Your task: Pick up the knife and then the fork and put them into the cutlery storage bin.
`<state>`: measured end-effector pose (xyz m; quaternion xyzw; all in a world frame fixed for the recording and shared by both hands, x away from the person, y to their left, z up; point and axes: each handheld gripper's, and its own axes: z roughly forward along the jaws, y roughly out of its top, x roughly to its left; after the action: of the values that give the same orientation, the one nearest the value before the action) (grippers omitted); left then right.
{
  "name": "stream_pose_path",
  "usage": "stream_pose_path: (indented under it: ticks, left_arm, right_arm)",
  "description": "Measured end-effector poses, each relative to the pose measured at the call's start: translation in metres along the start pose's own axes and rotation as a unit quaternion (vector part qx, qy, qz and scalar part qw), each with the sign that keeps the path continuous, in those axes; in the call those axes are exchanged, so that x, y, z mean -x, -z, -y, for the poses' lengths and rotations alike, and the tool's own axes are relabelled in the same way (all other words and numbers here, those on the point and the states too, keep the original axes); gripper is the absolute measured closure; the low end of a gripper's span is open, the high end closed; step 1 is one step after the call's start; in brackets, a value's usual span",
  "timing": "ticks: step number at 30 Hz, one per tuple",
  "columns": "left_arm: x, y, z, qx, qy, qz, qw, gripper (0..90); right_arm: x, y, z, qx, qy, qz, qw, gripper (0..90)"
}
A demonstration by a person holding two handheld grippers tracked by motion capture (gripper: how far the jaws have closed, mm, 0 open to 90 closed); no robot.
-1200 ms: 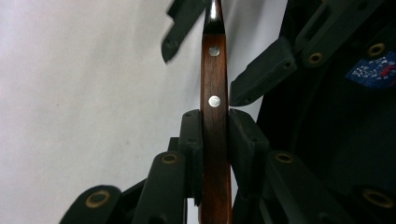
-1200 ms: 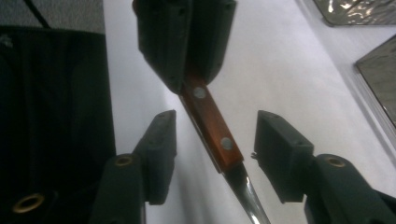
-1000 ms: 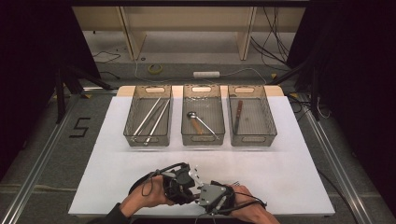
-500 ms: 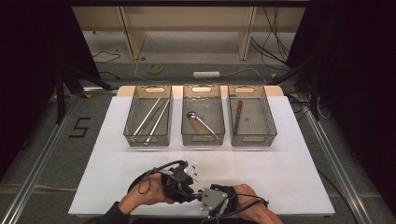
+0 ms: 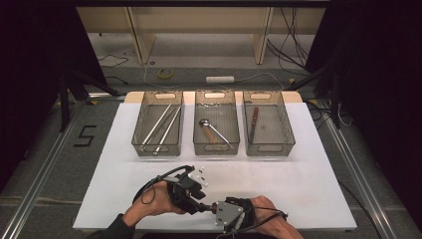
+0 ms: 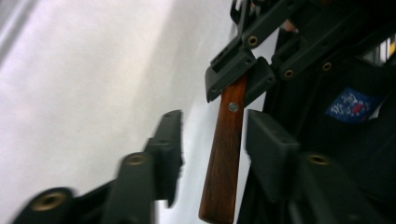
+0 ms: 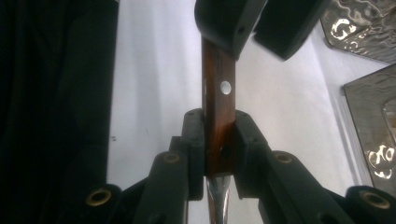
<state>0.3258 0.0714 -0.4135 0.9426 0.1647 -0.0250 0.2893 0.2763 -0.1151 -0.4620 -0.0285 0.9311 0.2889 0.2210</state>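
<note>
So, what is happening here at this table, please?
A person is working with two hand-held grippers near the front edge of the white table. The right gripper is shut on a wooden handle of a metal utensil. The left gripper has its jaws open on either side of the same handle, so it looks like a handover between the hands. At the back stand three mesh baskets holding other utensils.

Three bins (image 5: 217, 130) side by side behind both claws, on the table (image 5: 308, 184).
</note>
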Motion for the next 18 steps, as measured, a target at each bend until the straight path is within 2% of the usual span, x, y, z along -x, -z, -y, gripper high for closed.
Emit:
stream_pose_path:
  ticks: [6, 10, 13, 18]
  left_arm:
    - [-0.005, 0.006, 0.003, 0.032, 0.018, -0.013, 0.9992, 34.0]
    - [-0.008, 0.012, 0.007, 0.059, 0.026, -0.025, 0.9976, 29.2]
    - [-0.01, 0.016, 0.013, 0.089, 0.035, -0.027, 0.995, 27.4]
    - [-0.014, 0.018, 0.026, 0.124, 0.053, -0.055, 0.9893, 25.2]
  right_arm:
    - [0.004, 0.003, 0.002, -0.002, -0.007, 0.007, 1.0, 77.8]
    - [0.008, 0.006, 0.006, -0.007, -0.014, 0.014, 0.9998, 77.8]
    - [0.013, 0.009, 0.009, -0.009, -0.026, 0.023, 0.9994, 77.8]
    - [0.025, 0.017, 0.016, -0.01, -0.046, 0.039, 0.9981, 77.8]
